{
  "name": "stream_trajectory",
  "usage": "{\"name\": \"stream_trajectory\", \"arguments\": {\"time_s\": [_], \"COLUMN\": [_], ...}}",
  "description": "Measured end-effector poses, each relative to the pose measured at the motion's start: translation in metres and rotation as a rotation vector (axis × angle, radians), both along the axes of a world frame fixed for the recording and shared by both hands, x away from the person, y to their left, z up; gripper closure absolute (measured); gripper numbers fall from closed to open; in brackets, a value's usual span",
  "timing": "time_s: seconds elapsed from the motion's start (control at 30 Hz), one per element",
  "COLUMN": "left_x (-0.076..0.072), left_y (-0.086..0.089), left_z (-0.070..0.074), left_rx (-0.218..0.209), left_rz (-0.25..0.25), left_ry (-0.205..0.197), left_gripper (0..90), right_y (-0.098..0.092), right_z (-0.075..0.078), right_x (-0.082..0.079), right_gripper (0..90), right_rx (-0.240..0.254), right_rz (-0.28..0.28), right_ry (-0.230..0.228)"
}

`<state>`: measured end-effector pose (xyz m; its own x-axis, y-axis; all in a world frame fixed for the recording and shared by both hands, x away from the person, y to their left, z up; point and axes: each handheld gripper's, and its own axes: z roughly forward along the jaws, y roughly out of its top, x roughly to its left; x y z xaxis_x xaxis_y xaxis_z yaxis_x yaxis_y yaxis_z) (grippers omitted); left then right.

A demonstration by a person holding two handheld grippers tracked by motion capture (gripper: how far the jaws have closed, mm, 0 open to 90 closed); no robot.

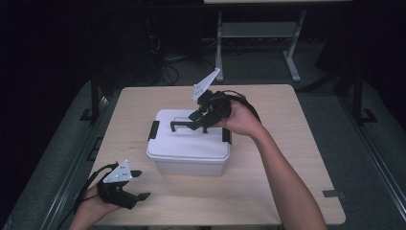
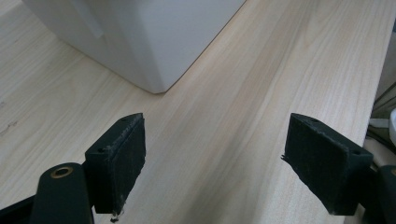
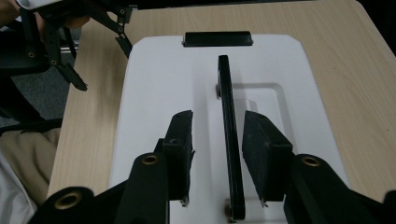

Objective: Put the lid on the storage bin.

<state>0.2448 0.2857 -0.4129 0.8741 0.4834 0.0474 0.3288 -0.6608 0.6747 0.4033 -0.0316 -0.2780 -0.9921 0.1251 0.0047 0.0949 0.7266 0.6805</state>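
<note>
White lidded storage box near the middle of the tabletop, black carry handle raised upright on the lid. Right claw straddling that handle from above, pads either side with a gap showing on both faces (not pressing), so released. Black latch at the lid's far end, another latch on the box's left side. Left claw resting near the tabletop's front left corner, well apart from the box, jaws spread wide, nothing between them.
</note>
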Motion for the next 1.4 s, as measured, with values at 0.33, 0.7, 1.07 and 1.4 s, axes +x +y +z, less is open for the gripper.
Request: {"name": "stream_trajectory", "arguments": {"time_s": [0.33, 0.7, 1.07, 1.4], "left_x": [-0.001, 0.0, 0.001, 0.001], "left_y": [-0.001, 0.0, 0.002, 0.0], "left_z": [0.0, -0.001, -0.001, -0.002], "left_rx": [-0.003, 0.0, -0.007, 0.001], "left_rz": [0.003, 0.004, 0.013, 0.004], "left_ry": [0.007, 0.009, 0.011, 0.018], "left_gripper": [20.4, 20.4, 20.4, 20.4], "right_y": [-0.014, -0.029, -0.043, -0.057], "right_z": [0.004, 0.005, 0.009, 0.011], "right_x": [-0.005, -0.007, -0.009, -0.011], "right_gripper": [62.5, 58.0, 51.4, 44.1], "right_rx": [0.002, 0.004, 0.005, 0.005], "right_rz": [-0.021, -0.05, -0.079, -0.116], "right_ry": [-0.005, 0.005, -0.001, -0.002]}}
